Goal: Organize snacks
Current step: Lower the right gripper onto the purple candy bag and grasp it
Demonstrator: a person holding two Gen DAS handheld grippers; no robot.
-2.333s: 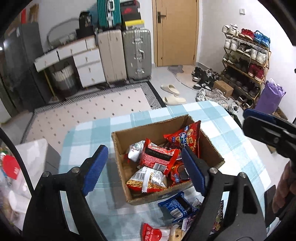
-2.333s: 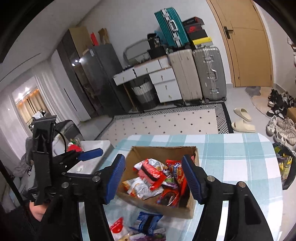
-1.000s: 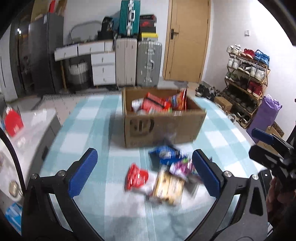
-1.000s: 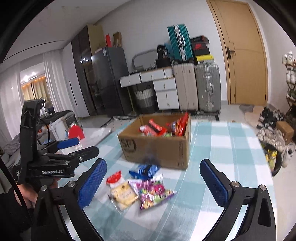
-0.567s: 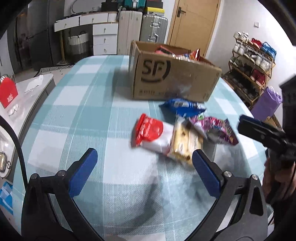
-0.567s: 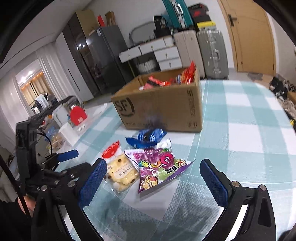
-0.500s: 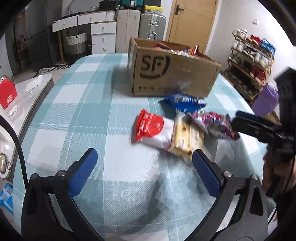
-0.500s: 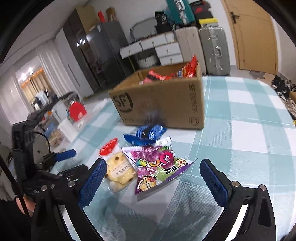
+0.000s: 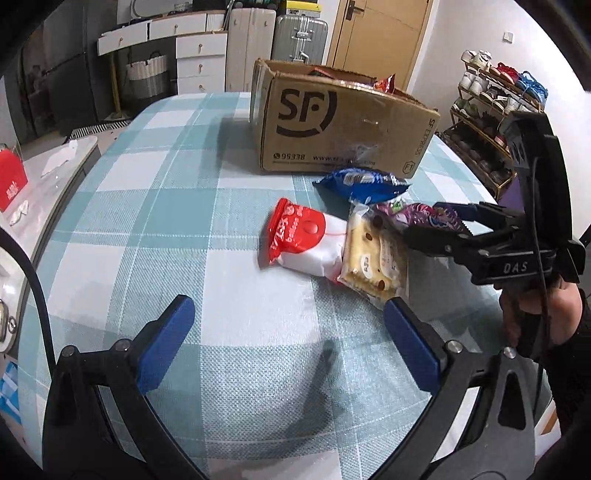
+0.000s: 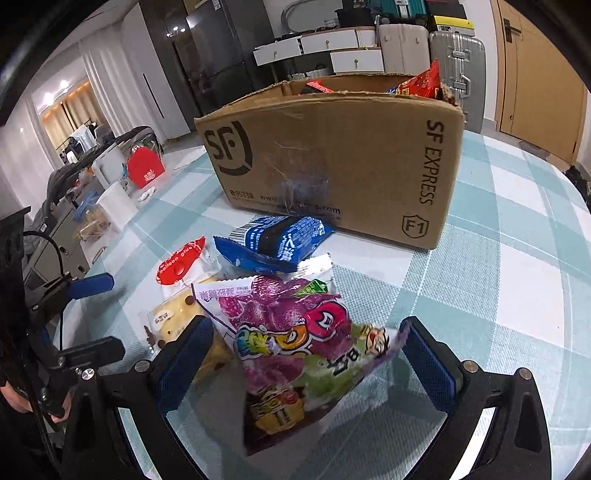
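A brown SF cardboard box [image 9: 343, 125] [image 10: 343, 162] holding several snack packs stands on the checked tablecloth. In front of it lie a blue pack [image 9: 364, 181] [image 10: 277, 242], a red-and-white pack [image 9: 303, 240] [image 10: 181, 266], a pale biscuit pack [image 9: 373, 258] [image 10: 170, 314] and a purple candy bag [image 9: 421, 216] [image 10: 295, 332]. My right gripper [image 10: 306, 365] is open, its jaws on either side of the purple bag. My left gripper [image 9: 288, 347] is open and empty, low over the cloth just short of the red-and-white pack. The right gripper [image 9: 436, 229] also shows from the left wrist view.
The round table [image 9: 155, 206] ends close on the left, with a white side counter [image 9: 55, 162] and a red box [image 9: 11, 181] beyond. A shoe rack [image 9: 491, 110] stands to the right. Suitcases [image 9: 299, 33], drawers and a door line the far wall.
Both grippers came down from above the box to table level in front of it. The right gripper moved in until the purple bag lies between its open jaws.
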